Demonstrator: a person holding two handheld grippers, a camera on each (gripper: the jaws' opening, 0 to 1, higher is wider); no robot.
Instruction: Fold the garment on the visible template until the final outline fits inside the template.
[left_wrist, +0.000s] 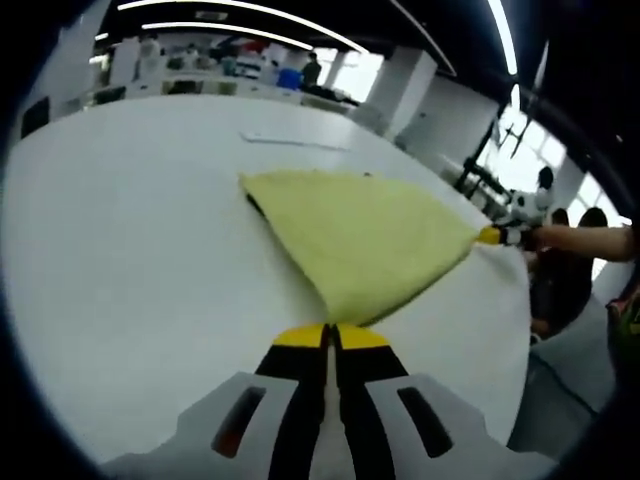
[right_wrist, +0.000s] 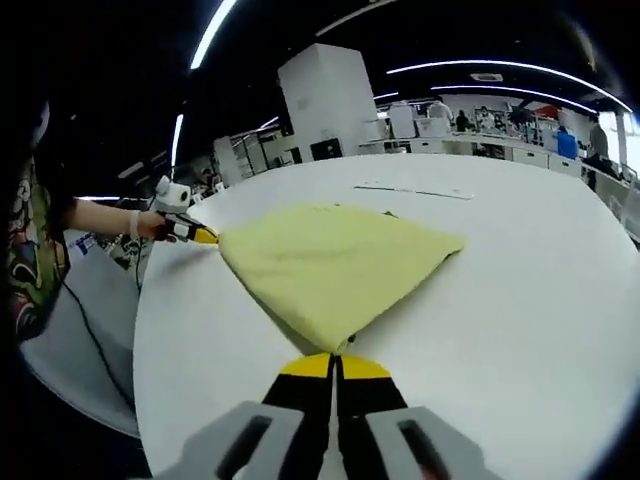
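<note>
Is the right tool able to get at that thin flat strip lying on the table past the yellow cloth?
Probably not right now. The right tool is shut on a corner of the yellow cloth, and the strip lies beyond the cloth on the white table; it would have to let go first.

A yellow garment (right_wrist: 330, 270) is spread on the white table (right_wrist: 520, 300) — its near corner is clamped by the right tool (right_wrist: 333, 362), its far-left corner by the left tool (right_wrist: 203, 236), both jaws closed.
</note>
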